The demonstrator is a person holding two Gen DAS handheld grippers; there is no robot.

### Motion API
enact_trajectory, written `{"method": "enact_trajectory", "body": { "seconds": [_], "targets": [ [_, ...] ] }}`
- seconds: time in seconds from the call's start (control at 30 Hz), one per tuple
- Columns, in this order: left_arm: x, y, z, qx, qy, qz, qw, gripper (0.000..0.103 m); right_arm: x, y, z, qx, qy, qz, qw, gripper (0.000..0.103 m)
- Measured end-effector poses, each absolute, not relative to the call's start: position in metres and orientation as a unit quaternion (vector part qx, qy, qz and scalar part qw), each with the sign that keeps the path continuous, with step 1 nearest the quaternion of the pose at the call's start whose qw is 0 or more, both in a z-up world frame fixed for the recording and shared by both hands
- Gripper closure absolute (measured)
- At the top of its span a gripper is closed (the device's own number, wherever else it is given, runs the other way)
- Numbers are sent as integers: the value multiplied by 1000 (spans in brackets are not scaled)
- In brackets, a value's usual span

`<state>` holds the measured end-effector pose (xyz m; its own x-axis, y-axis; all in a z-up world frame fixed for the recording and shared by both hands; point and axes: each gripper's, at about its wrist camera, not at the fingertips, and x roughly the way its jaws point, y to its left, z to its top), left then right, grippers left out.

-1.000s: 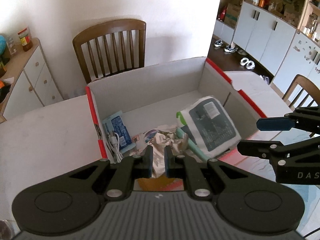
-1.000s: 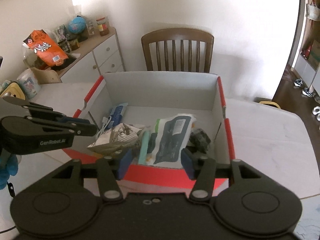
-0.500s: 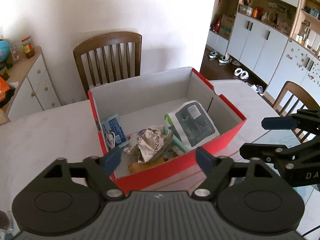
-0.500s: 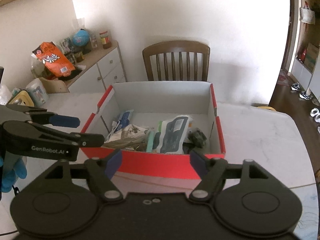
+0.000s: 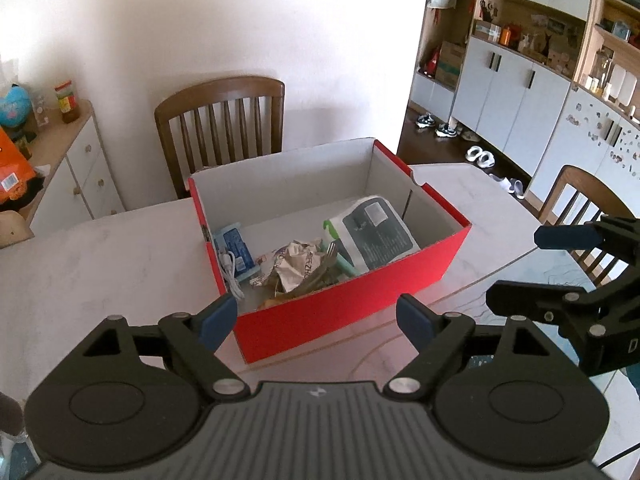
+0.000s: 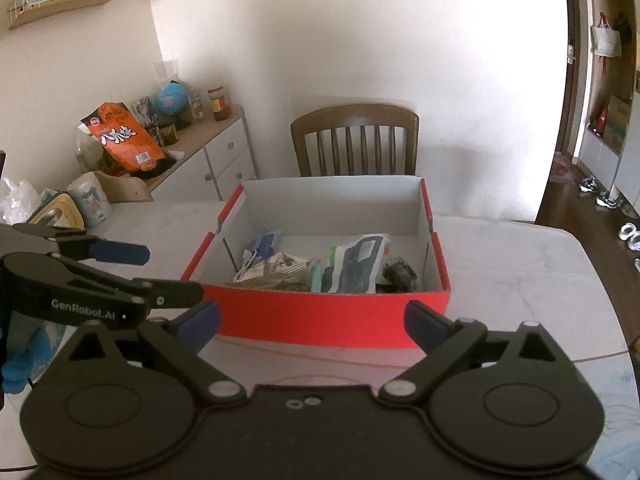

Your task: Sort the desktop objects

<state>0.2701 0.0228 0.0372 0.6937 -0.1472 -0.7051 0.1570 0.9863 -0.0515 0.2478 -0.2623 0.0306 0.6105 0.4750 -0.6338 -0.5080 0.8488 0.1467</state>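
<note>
A red cardboard box (image 5: pixel 352 316) (image 6: pixel 320 320) with a white inside stands on the pale table. In it lie a crumpled silver wrapper (image 5: pixel 298 266) (image 6: pixel 280 266), a grey-and-white pouch (image 5: pixel 376 234) (image 6: pixel 354 262), a blue packet (image 5: pixel 236 246) with a white cable (image 5: pixel 230 270), a mint-green stick (image 5: pixel 344 266) and a dark object (image 6: pixel 400 274). My left gripper (image 5: pixel 318 320) is open and empty, in front of the box. My right gripper (image 6: pixel 312 322) is open and empty, also in front of the box.
A wooden chair (image 5: pixel 220 128) (image 6: pixel 356 140) stands behind the table. A white sideboard (image 6: pixel 208 160) with an orange bag (image 6: pixel 122 138) and a globe is at the left. A second chair (image 5: pixel 584 208) and white cupboards (image 5: pixel 520 92) are at the right. Each gripper shows in the other's view.
My left gripper opened, let go of the crumpled wrapper into the box, and pulled back and up. My right gripper opened wider and also drew back from the box.
</note>
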Motion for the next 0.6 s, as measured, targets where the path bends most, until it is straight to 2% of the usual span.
{"method": "enact_trajectory", "body": {
  "seconds": [0.6],
  "targets": [
    [229, 23, 38, -6, 371, -80, 925, 16, 222, -269, 38, -27, 334, 280, 900, 0]
  ]
}}
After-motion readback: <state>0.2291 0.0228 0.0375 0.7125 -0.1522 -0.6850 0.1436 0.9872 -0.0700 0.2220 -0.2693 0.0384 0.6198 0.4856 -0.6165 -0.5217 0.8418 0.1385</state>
